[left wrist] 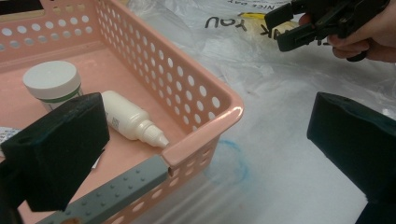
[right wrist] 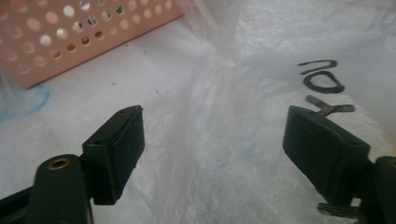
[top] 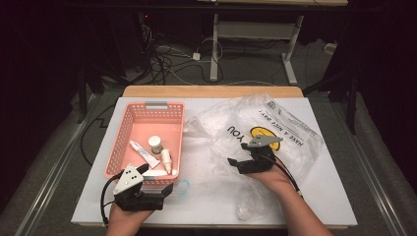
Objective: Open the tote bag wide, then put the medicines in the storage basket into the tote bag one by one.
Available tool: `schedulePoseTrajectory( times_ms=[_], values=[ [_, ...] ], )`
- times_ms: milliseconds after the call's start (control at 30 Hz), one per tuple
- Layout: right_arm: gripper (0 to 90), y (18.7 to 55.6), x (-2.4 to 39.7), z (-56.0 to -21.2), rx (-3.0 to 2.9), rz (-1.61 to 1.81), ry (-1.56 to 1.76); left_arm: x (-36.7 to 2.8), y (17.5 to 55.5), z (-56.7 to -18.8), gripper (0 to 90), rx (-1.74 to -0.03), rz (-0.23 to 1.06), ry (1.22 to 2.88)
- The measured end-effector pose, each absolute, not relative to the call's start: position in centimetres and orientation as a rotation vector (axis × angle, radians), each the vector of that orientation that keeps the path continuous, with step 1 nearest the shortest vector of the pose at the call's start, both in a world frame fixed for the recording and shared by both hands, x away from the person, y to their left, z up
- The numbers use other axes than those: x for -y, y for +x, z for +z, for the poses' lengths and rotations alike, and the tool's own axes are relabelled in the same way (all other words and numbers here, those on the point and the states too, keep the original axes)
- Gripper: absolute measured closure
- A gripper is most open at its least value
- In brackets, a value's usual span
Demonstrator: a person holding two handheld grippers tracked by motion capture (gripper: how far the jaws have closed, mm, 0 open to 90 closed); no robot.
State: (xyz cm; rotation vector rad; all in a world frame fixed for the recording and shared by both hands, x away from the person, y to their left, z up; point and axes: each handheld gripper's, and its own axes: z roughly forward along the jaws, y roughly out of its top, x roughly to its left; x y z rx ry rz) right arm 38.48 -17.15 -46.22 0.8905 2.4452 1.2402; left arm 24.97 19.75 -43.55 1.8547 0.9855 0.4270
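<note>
Right hand-held gripper [top: 235,163] over printed bag [top: 290,130].
Bag read "YOU" and "HAVE A NICE DAY!"; both hand-held grippers stood wide, left [top: 162,183] astride the basket [top: 129,120] corner, gripping nothing.

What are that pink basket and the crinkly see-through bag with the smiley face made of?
The pink basket looks like moulded plastic with a slight gloss: its rim shines and its walls have punched holes. The bag seems thin clear plastic film, wrinkled, glinting, with black printed lettering.
</note>
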Motion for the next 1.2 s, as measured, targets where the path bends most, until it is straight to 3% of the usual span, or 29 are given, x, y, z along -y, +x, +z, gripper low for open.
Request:
schedulePoseTrajectory(
  times_ms=[133, 600, 733, 933, 1200],
  values=[
    [29.6, 37.8, 16.3, -46.9, -2.494, 1.170, 0.836, -19.6, 24.9, -43.6, 0.0, -0.981, 0.424, 1.860],
    [25.4, 37.8, 14.8, -48.7, -2.577, 1.033, 0.787, -19.8, 24.9, -43.6, 0.0, -0.967, 0.397, 1.851],
    [34.0, 37.9, 15.0, -48.6, -2.565, 1.038, 0.821, -19.8, 24.9, -43.7, 0.0, -0.961, 0.387, 1.855],
    [55.5, 38.2, 15.6, -48.5, -2.530, 1.063, 0.879, -20.0, 24.6, -43.5, 0.0, -0.958, 0.406, 1.863],
    [69.5, 38.5, 16.0, -48.5, -2.522, 1.063, 0.896, -20.1, 24.4, -43.7, 0.0, -0.980, 0.395, 1.857]
  ],
)
